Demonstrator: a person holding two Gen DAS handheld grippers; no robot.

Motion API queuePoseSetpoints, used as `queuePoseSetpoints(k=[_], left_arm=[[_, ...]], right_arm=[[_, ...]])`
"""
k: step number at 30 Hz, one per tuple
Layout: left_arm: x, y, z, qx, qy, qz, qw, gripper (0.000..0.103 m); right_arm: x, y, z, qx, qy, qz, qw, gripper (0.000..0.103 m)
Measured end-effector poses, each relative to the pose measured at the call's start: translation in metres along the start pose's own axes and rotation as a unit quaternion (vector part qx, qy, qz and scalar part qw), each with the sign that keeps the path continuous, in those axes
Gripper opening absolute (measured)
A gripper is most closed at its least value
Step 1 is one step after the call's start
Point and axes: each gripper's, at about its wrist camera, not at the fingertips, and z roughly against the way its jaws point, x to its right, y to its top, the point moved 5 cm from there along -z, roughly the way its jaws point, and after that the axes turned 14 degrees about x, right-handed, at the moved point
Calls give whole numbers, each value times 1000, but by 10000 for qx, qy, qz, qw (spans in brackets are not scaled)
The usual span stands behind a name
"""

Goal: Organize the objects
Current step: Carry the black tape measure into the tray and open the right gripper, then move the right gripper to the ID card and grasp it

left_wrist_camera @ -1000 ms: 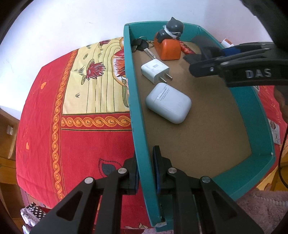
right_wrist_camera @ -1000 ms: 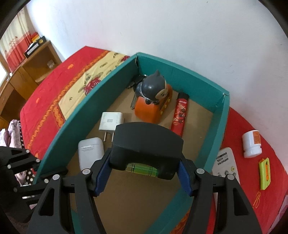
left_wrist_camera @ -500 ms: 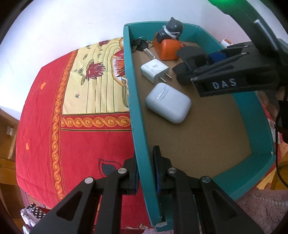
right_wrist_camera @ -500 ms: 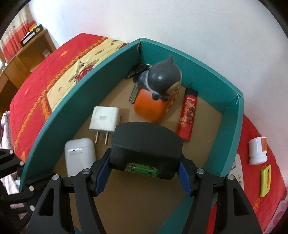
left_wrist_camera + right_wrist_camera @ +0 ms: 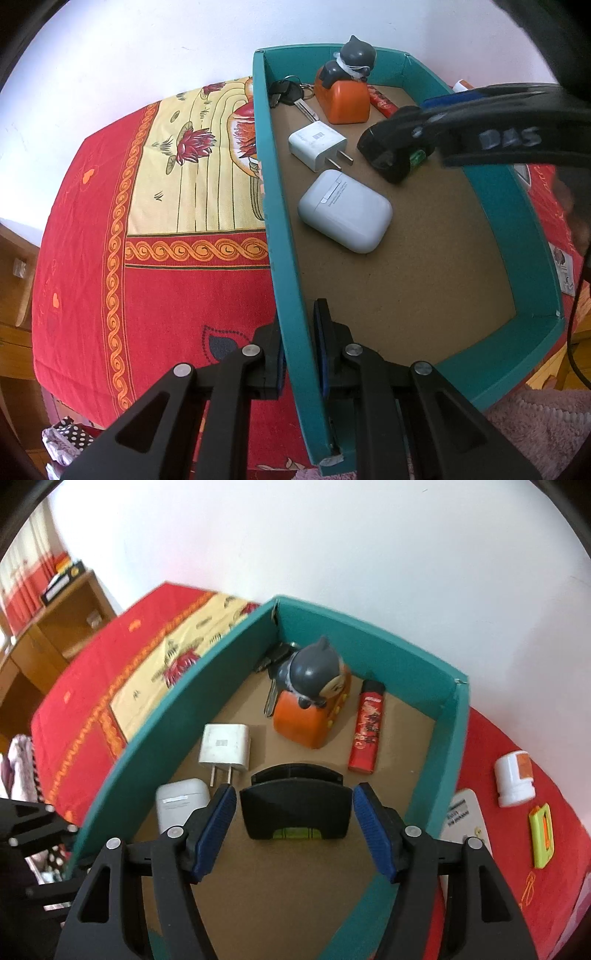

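A teal box (image 5: 284,236) (image 5: 452,738) stands on a red cloth. Inside lie keys (image 5: 284,92), an orange toy with a grey figure (image 5: 345,94) (image 5: 312,705), a red lighter (image 5: 367,731), a white charger (image 5: 317,146) (image 5: 225,746) and a white earbud case (image 5: 345,216) (image 5: 179,805). My left gripper (image 5: 299,350) is shut on the box's left wall. My right gripper (image 5: 295,827) is open over the box floor; a black level (image 5: 295,812) (image 5: 393,151) with a green vial rests between its pads, untouched.
Outside the box to the right lie a white remote (image 5: 463,816), a white bottle (image 5: 515,779) and a green-orange clip (image 5: 541,834). A wooden shelf (image 5: 55,616) stands at the far left. A white wall is behind the box.
My right gripper lowered the black level into the box and opened, letting it go on the floor. My left gripper has kept its hold on the wall.
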Motion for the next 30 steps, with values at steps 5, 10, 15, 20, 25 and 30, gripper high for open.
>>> queuePoseSetpoints(k=[5,10,15,20,25,30], left_arm=[[0,0,0,2,8,-1,10000,12],[0,0,0,6,5,5,10000,12],[0,-1,0,-7,-4,24,10000,12],[0,-2,1,-7,3,31,10000,12],[0,-1,0,-38,12,54,10000,12],[-2,-1,-1,-20,12,102,9999,12]], right_arm=[[14,1,32,316,-25,-253,9992,68],[41,-10,66,514,-116,-632,9966,68],[77,-40,92,430,-622,-879,9933,68],[104,-92,120,24,-881,-1435,9857,68],[119,-144,136,-465,-1080,-1877,9752,68],[132,-175,150,-541,-1331,-2652,9534,80]])
